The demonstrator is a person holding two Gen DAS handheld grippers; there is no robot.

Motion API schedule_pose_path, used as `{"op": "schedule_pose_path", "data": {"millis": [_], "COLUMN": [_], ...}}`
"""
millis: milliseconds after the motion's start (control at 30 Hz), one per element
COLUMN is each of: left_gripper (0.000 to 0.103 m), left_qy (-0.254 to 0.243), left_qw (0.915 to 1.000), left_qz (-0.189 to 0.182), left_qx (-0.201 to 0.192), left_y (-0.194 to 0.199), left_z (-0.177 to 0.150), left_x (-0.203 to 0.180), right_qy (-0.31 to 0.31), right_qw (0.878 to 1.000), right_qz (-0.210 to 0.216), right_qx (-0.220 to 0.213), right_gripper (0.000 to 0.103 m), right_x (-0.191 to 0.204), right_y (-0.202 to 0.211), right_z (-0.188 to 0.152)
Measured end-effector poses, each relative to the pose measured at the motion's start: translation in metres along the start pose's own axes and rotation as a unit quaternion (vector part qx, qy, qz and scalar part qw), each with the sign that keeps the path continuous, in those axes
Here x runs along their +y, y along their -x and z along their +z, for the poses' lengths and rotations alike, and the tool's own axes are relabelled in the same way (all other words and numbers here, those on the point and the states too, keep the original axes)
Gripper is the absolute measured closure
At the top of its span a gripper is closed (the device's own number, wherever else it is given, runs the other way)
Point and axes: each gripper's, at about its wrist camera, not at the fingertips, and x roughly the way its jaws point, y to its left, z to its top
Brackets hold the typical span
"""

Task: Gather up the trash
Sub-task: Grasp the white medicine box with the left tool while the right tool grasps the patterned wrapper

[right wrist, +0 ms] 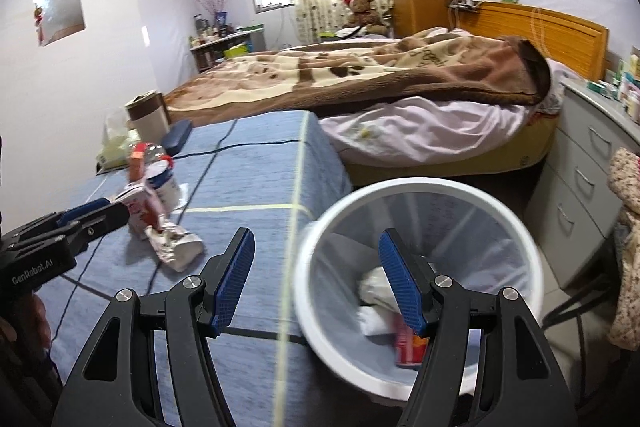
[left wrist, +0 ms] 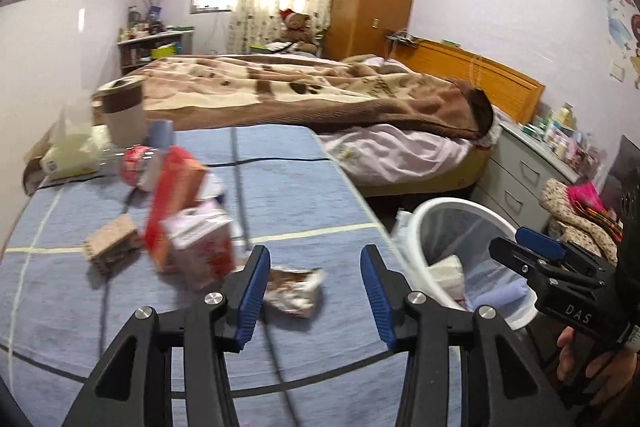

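- The left gripper (left wrist: 316,291) hangs over the blue cloth (left wrist: 300,187) on the table, its jaws apart and empty – nothing lies between the pads, and the crumpled wrapper (left wrist: 296,289) sits on the cloth just beyond them. That line-up looks like the next pick.
- The right gripper (right wrist: 316,279) is held above the table's edge, one finger over the cloth and the other over the bin (right wrist: 416,267), jaws wide apart with nothing in them.
- The bin stands on the floor just beside the table's near corner, with a clear liner – probably so that each drop is a short carry. Paper and a red packet already lie inside.
- More trash is left: red and white cartons (left wrist: 192,215), a small brown box (left wrist: 112,245) and a bottle (right wrist: 158,163) clustered on the cloth.
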Motion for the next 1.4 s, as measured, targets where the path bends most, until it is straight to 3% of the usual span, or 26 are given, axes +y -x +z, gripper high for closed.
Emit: {"op": "schedule_pose_path", "data": {"millis": [400,700,767,867,1000,1100,1200,1400], "left_gripper": [0.056,0.055,0.055,0.055,0.041,0.041,0.041,0.041], "left_qy": [0.047,0.069,0.066,0.063,0.05,0.042,0.025,-0.003], "left_qw": [0.9968,0.9935,0.9923,0.993,0.9935,0.9931,0.992,0.9912], "left_qz": [0.065,0.09,0.104,0.095,0.093,0.095,0.102,0.094], "left_qx": [-0.005,0.006,0.013,0.029,0.042,0.056,0.069,0.093], "left_y": [0.014,0.006,0.001,-0.008,-0.018,-0.029,-0.041,-0.066], "left_z": [-0.002,-0.006,-0.006,-0.006,-0.004,-0.002,0.001,0.006], "left_x": [0.088,0.141,0.154,0.167,0.179,0.189,0.195,0.201], "right_qy": [0.046,0.091,0.103,0.12,0.133,0.141,0.147,0.155], "right_qw": [0.998,0.991,0.989,0.985,0.982,0.98,0.979,0.977], "right_qz": [0.044,0.081,0.089,0.103,0.106,0.103,0.099,0.091], "right_qx": [0.018,0.056,0.063,0.072,0.085,0.094,0.099,0.113], "right_gripper": [0.036,0.036,0.036,0.036,0.036,0.036,0.028,0.028], "right_x": [0.047,0.087,0.096,0.108,0.119,0.122,0.125,0.13], "right_y": [-0.023,-0.055,-0.061,-0.069,-0.078,-0.085,-0.09,-0.099], "right_z": [0.003,0.0,-0.001,-0.003,-0.004,-0.005,-0.005,-0.007]}}
